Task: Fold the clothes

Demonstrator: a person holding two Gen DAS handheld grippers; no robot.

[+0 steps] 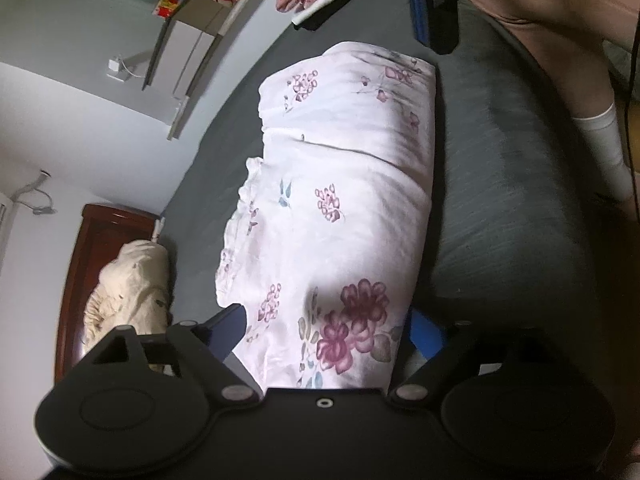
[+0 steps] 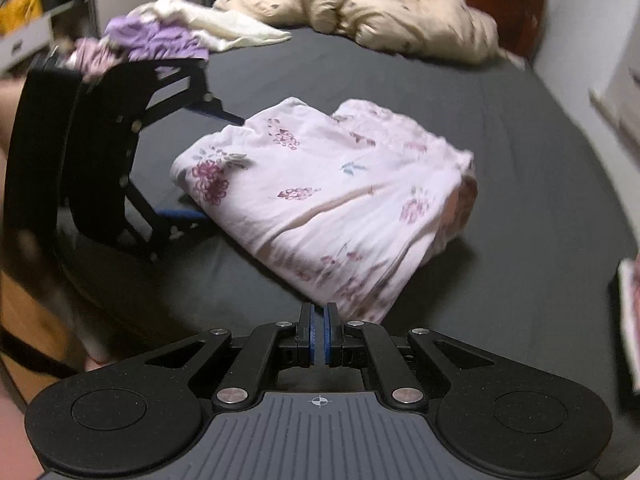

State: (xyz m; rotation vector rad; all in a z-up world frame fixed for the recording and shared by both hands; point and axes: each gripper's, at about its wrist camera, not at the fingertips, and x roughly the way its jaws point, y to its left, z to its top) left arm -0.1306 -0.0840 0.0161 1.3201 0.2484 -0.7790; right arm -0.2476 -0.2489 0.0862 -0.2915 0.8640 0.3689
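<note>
**Folding a soft floral garment**

Lying folded on the dark bed (image 2: 520, 160), the floral garment (image 2: 320, 200) looks light, limp and crease-prone; corners suit gripping. Left tongs (image 1: 324, 332) straddle one end, released. Right tongs (image 2: 319, 316) clenched, empty.
</note>
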